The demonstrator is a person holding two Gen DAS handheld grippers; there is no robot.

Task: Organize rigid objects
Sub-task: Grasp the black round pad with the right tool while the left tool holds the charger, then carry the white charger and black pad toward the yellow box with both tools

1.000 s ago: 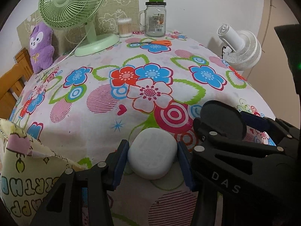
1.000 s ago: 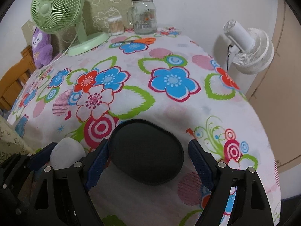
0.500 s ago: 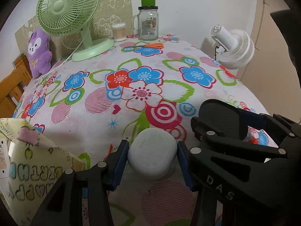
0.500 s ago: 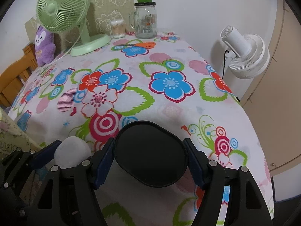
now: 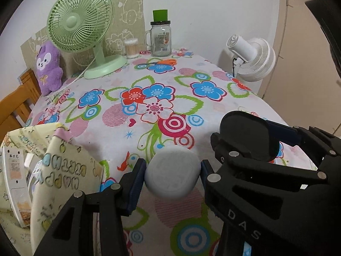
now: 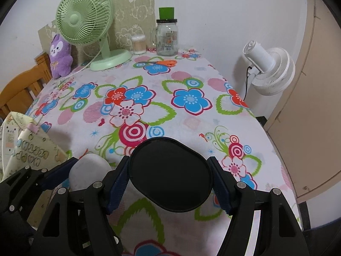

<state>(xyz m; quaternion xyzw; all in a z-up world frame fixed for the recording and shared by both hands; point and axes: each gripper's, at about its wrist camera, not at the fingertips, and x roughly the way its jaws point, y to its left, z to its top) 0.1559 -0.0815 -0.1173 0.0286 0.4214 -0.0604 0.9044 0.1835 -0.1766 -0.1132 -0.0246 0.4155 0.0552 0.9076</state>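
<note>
White case [image 5: 172, 176] is clamped between the fingers of the L gripper [image 5: 173, 170], black oval case [image 6: 170, 173] between those of the R gripper [image 6: 170, 178]; both are carried clear of the surface [image 5: 132, 147]. The open printed bag [image 5: 57, 170] lies at approx. 9 o'clock of the L gripper, so L is judged nearer. The black case's long axis runs approx. 10–4 o'clock; the drop is likely to turn on swinging leftward.

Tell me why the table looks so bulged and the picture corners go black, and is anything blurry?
Left wrist view: the fisheye lens bows the flowered tablecloth and blackens the corners; the white case in the tongs looks soft, while the green fan is sharp. Right wrist view: same bulge and dark rim; even indoor light, only a faint shadow under the black case.
</note>
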